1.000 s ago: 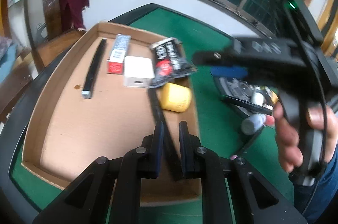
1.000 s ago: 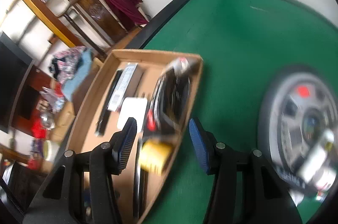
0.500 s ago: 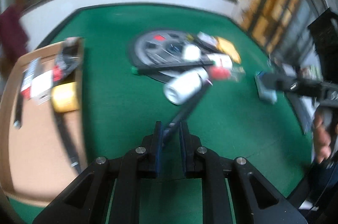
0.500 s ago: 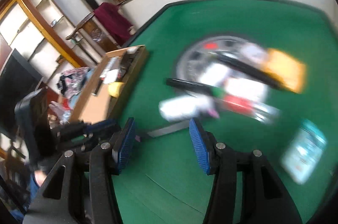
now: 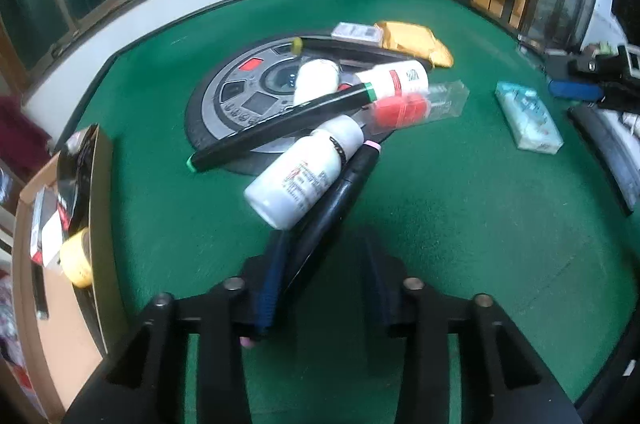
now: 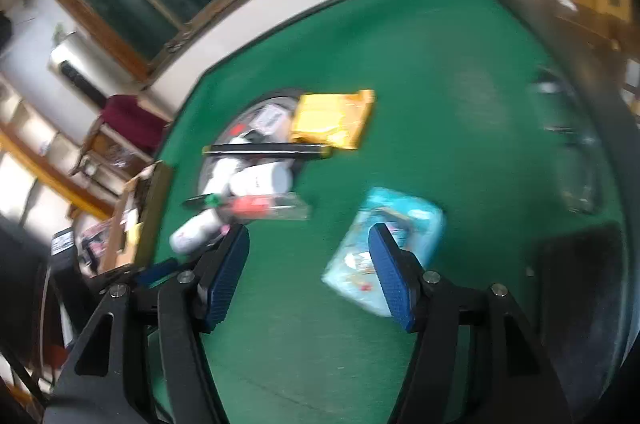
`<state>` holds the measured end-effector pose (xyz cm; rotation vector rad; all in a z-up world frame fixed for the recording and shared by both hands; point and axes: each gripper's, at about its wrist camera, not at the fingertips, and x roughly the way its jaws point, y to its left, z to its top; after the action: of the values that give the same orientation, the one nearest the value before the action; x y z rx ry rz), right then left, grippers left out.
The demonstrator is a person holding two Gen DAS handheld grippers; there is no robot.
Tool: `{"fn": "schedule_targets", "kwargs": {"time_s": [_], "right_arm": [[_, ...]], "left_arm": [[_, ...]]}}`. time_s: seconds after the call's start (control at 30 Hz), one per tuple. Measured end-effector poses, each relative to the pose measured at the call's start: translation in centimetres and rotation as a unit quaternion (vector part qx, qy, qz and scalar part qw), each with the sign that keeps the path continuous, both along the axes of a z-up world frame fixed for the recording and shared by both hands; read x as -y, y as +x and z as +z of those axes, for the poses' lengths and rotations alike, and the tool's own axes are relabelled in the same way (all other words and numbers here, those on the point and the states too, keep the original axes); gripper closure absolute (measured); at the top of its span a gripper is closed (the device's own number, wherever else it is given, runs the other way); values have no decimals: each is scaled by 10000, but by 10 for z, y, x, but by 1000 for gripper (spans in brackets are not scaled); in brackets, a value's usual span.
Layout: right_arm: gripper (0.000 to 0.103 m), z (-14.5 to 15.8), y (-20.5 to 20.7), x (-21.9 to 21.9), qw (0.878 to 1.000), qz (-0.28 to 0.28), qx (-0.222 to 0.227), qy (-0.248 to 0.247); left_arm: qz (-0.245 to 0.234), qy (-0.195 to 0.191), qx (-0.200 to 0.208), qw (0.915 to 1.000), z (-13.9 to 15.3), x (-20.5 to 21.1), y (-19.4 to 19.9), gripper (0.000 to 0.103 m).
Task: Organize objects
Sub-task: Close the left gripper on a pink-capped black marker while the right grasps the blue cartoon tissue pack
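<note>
A pile lies on the green table around a grey round panel (image 5: 244, 92): a white bottle (image 5: 304, 172), a black pink-tipped marker (image 5: 340, 192), a green-tipped marker (image 5: 280, 122), a second white bottle (image 5: 396, 78), a red item in clear wrap (image 5: 416, 104) and a yellow pouch (image 5: 416, 42). My left gripper (image 5: 324, 276) is open with the pink-tipped marker between its fingers. My right gripper (image 6: 312, 276) is open and empty, above a light blue packet (image 6: 384, 248), which also shows in the left wrist view (image 5: 528, 116).
A cardboard tray (image 5: 52, 304) at the left table edge holds a yellow roll (image 5: 78, 256), a black packet (image 5: 76, 164) and small boxes. A dark flat device (image 6: 580, 288) lies at the right. The table's raised black rim (image 5: 132, 36) runs along the far side.
My left gripper swung from the tray to the pile and opened around the pink-tipped marker. My right gripper moved right, from the tray to above the blue packet.
</note>
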<state>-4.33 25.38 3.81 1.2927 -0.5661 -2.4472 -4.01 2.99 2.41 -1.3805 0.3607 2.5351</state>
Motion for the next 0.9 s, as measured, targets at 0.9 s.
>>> {"fn": "schedule_targets", "kwargs": {"time_s": [0.9], "right_arm": [[34, -37, -8, 24, 9742, -449, 324, 2187]], "left_arm": [[561, 357, -21, 9978, -8, -7, 25, 84]]}}
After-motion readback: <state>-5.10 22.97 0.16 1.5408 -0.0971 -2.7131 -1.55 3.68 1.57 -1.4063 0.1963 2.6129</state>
